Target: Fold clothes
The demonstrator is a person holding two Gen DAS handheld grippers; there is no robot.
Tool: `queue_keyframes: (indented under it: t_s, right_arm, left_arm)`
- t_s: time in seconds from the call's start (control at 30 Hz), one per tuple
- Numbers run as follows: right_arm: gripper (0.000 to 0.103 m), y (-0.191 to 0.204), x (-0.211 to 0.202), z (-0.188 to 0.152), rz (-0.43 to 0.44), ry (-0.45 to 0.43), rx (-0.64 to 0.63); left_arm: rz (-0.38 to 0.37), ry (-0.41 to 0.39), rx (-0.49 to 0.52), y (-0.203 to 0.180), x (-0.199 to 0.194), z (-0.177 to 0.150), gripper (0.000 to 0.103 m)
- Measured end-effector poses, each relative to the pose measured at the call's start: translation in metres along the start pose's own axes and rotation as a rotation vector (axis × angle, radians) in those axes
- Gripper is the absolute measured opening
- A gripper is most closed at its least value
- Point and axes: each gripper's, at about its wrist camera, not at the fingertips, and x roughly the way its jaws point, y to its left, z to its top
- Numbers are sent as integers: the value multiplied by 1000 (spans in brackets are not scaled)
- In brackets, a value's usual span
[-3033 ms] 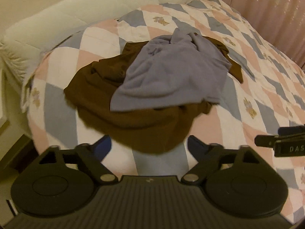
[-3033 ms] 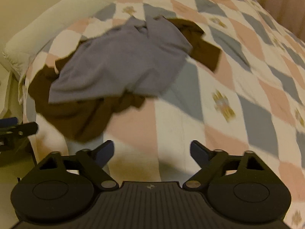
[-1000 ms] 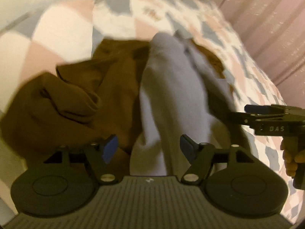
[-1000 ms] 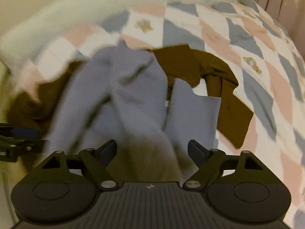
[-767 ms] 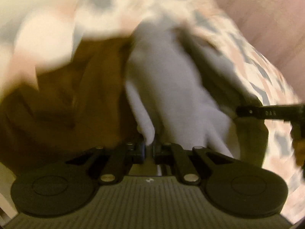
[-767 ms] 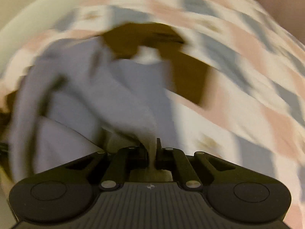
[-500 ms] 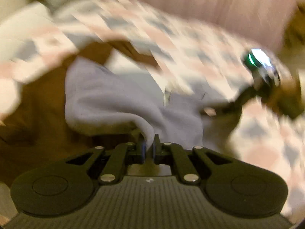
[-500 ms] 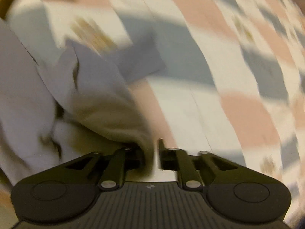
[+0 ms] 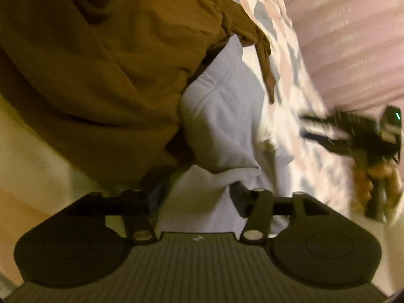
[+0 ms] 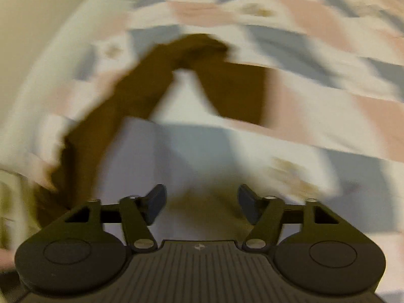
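Here the left hand-held gripper point(image 9: 197, 198) hangs with its jaws spread wide, the lavender-grey garment point(image 9: 222, 126) lying between and beyond them on the patchwork quilt point(image 10: 315, 88). A brown garment point(image 9: 101, 70) is heaped to its left, touching it. The right hand-held gripper point(image 10: 200, 205) is likewise spread apart, gripping nothing, above the blurred grey cloth.

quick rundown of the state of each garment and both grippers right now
left gripper: open, fingers on either side of the grey cloth, not clamped
right gripper: open, holding nothing, just above the grey garment
grey garment: unfolded, rumpled, lying on the quilt beside the brown one
brown garment: unfolded, bunched in a heap
quilt: spread flat on the bed
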Motion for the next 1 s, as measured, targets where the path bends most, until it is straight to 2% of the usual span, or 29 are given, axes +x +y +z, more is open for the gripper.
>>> queue_keyframes:
  t_s: [0.03,0.1,0.13,0.2,0.27,0.33,0.37,0.4,0.43,0.47,0.5,0.53,0.57,0.63,0.7,0.73,0.77,0.8,0.83,0.87,0.9,0.97,1.0]
  right_arm:
    - [78,13,14,12,29,11,15]
    - [80,37,40,28,30,43,29]
    - [81,49,53,33,20,59,35]
    - [83,67,75,36,-28,88,38]
    - [83,77,94,36,-72,109,26]
    - [69,79,106,28,-114,123,4]
    - [45,78,109,24,-122,121,2]
    - [9,74,106,20,-125,117,9]
    - [7,70,99,17,-124,108,21]
    - [7,63,89,14,-116,91,37]
    - [6,52,70,8,-91,61,61]
    - [6,41,51,3,-66,30,84]
    - [7,28,29,-5,-28,-4,111]
    - [6,-13,-22,-32,126,-85,172]
    - [7,-58,-71,-72,245,-184,208]
    - [7,-82,-95,-96,263,-235,220]
    - [7,-108,-116,-122,251,-272,246]
    - [15,-138,-133,-151,173,-276,305]
    - [30,-167,-146,-180,76,-263,378]
    - [56,-193,-154,-208,-65,-211,482]
    - [59,-218,-161,-235,-177,-166,576]
    - [59,-254,-176,-292,-266,-117,721]
    - [59,-270,-183,-318,-284,-102,788]
  left_arm:
    - [-20,2,-26,3,3,1,53]
    - [-72,-14,-83,7,5,3,54]
    - [-96,-29,-109,8,5,3,56]
    - [-133,-68,-160,12,0,4,66]
    - [-169,-94,-214,17,-2,5,68]
    - [-181,-72,-230,14,6,8,69]
    - [-179,-47,-214,11,14,11,68]
    - [-164,-22,-184,4,16,13,60]
    - [-125,3,-156,1,24,11,50]
    - [-86,28,-128,-2,31,10,22]
    - [-60,29,-94,-9,32,7,16]
    - [-35,30,-60,-17,33,4,16]
    - [-19,14,21,-31,27,-1,15]
    - [3,-18,204,-63,13,-14,15]
    - [-22,-19,407,-100,1,-34,17]
    - [-47,22,466,-114,4,-48,20]
    - [-72,63,524,-128,7,-61,26]
    - [-97,104,582,-142,10,-75,36]
    - [-105,141,622,-152,14,-91,40]
    - [-97,176,657,-158,18,-106,43]
    - [-89,211,692,-164,22,-120,44]
    - [-49,273,739,-168,28,-149,45]
    - [-33,291,742,-166,28,-163,45]
